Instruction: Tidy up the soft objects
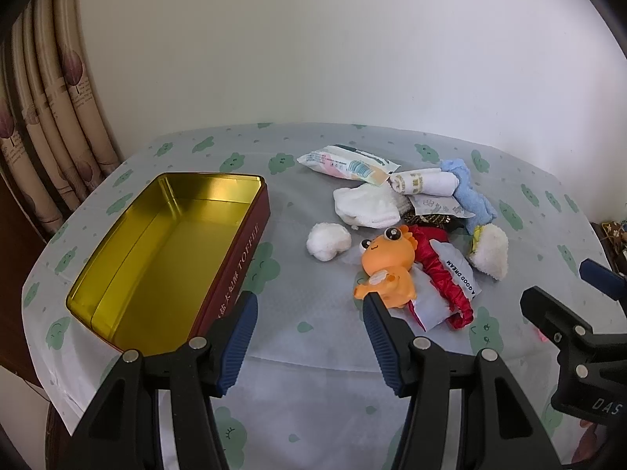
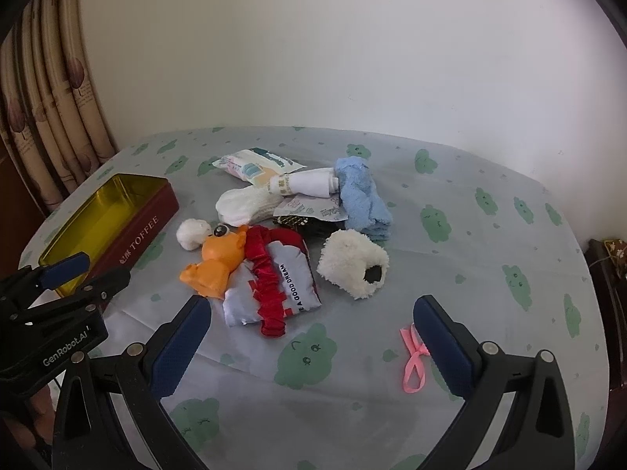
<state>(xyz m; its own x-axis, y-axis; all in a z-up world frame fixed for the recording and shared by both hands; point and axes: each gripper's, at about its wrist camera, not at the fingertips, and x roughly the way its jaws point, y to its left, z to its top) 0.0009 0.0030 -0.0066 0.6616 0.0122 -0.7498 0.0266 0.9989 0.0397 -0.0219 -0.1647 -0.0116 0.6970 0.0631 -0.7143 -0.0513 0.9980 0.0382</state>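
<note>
An open red toffee tin (image 1: 164,250) (image 2: 145,231) with a bare gold inside lies at the left. A heap of soft things lies mid-table: an orange rubber toy (image 1: 386,266) (image 2: 219,262), a red scrunchie (image 2: 270,293), a grey pouch (image 2: 298,274), a white puff ball (image 1: 327,241), white socks (image 2: 247,201), a blue towel (image 2: 362,199), a fluffy white piece (image 2: 350,264). My left gripper (image 1: 309,309) hovers open near the tin and the toy, holding nothing. My right gripper (image 2: 311,313) stands open in front of the heap, nothing between its fingers.
A pink ribbon (image 2: 413,360) lies beside the right gripper's right finger. A tissue pack (image 1: 345,164) and a rolled white cloth (image 2: 309,182) sit at the back of the heap. Curtains (image 1: 51,117) hang at the left. The cloud-print tablecloth (image 2: 470,254) ends near dark furniture at the right.
</note>
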